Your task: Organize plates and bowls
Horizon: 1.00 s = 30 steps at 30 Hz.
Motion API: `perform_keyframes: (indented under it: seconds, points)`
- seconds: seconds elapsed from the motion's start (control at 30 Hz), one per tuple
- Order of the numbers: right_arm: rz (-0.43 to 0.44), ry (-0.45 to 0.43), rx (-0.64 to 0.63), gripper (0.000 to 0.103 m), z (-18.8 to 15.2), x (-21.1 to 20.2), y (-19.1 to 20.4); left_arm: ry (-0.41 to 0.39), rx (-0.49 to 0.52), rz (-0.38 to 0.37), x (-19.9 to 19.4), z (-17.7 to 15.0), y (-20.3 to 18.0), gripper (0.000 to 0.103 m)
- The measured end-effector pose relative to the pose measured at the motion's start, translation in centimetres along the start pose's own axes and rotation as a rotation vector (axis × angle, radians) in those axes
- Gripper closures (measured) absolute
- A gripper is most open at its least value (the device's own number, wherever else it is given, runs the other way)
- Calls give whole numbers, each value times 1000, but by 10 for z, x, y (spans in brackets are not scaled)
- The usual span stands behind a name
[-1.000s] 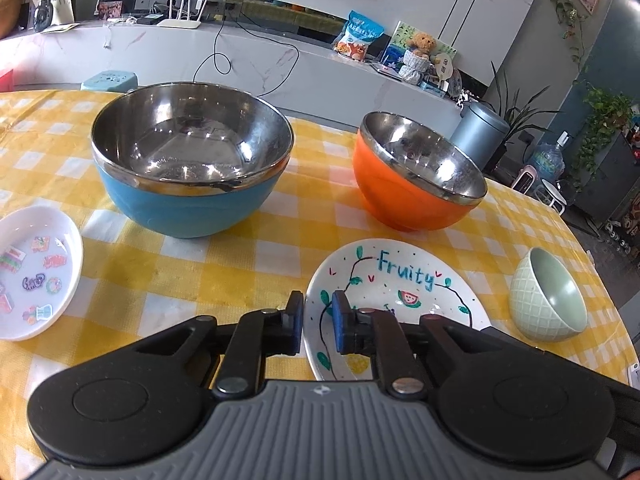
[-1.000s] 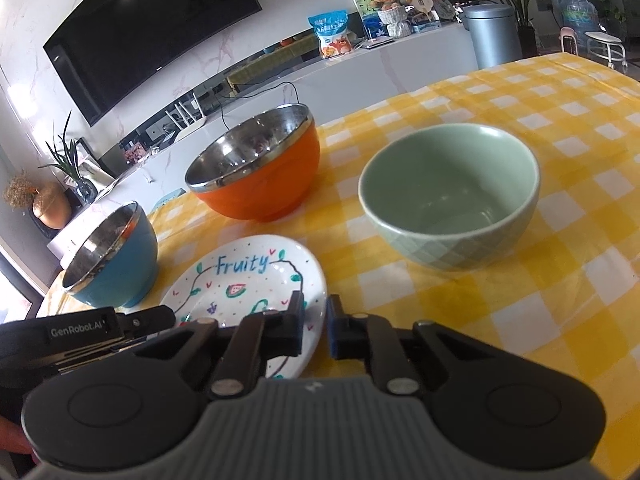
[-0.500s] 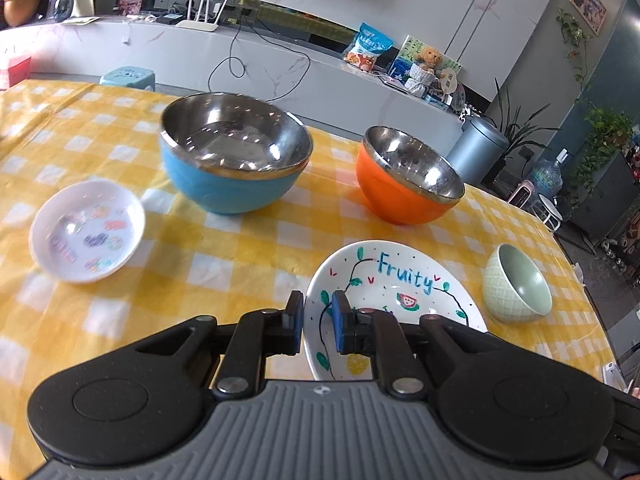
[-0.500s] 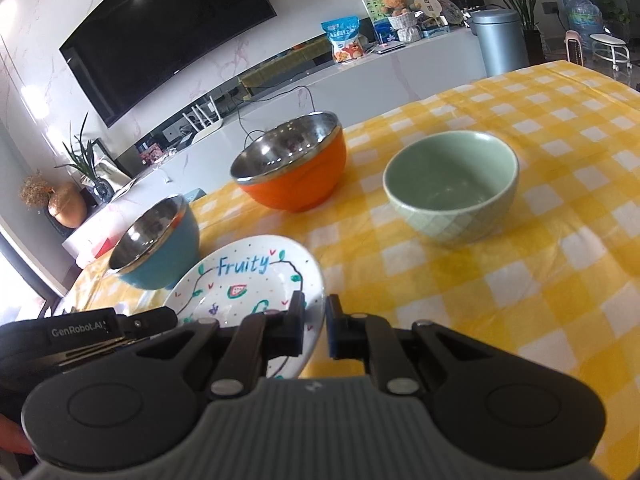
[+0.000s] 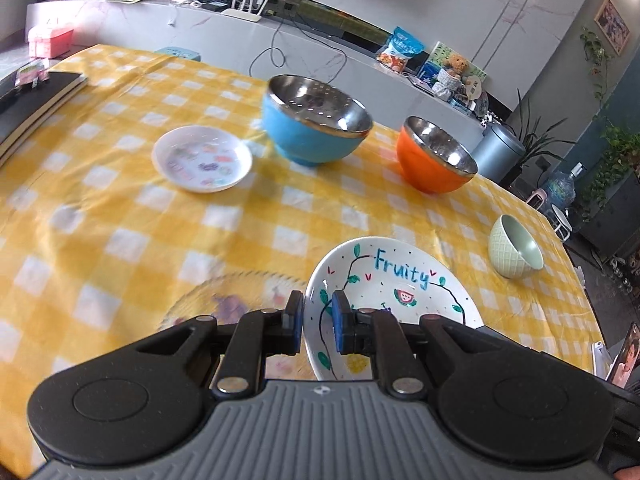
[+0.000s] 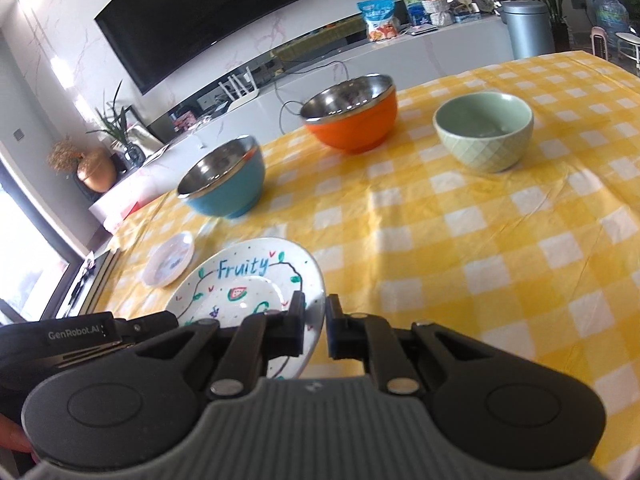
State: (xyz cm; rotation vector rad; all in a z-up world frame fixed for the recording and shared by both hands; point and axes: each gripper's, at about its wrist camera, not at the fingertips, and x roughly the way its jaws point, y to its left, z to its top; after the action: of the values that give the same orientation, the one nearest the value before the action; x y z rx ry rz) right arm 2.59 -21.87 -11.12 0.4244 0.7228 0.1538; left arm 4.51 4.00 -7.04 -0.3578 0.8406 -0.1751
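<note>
Yellow-and-white checked cloth [image 5: 120, 240] is spread over the table on which the crockery is laid, with a marble-fronted counter [image 5: 312, 48] and a wall-mounted television [image 6: 200, 16] seen behind it. A white plate [image 5: 400, 292] lettered "Fruity" in blue, painted with a watermelon slice and a leafy vine, is gripped by both claws. Its left rim is pinched between the nearly closed pads of the left gripper [image 5: 317, 322]; its right rim is clamped in the same way by the right gripper [image 6: 315, 326]. The plate appears raised off the cloth, though this cannot be told for certain. "GenRobot.AI" is printed on the body of the left gripper as seen from the right wrist.

Beyond the Fruity plate stand a blue steel-lined bowl [image 5: 316, 124] and, to that bowl's right, an orange steel-lined bowl [image 5: 436, 160]. A pale green bowl [image 5: 516, 246] with a diamond-embossed wall sits to the right of the plate, well apart from it. A small white dish [image 5: 202, 159] with coloured motifs, too blurred to be read, lies to the left of the blue bowl. Beside the Fruity plate, to its left, a blurred patterned plate [image 5: 232, 296] is partly seen.
</note>
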Motion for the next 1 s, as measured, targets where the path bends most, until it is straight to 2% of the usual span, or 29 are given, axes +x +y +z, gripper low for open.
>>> perform_keyframes:
  seconds: [0.37,0.6,1.0]
  points:
    - [52,49,-85,95,-29,-9,39,-29,-69,33,-37,-19,39,87]
    - [50,72,-121,95,-39,-3,50,-20,-106,43,-35,-29,53,87]
    - [37,94,-128,95,-41,17,57,-40,-89,81,-26,-29,61,87]
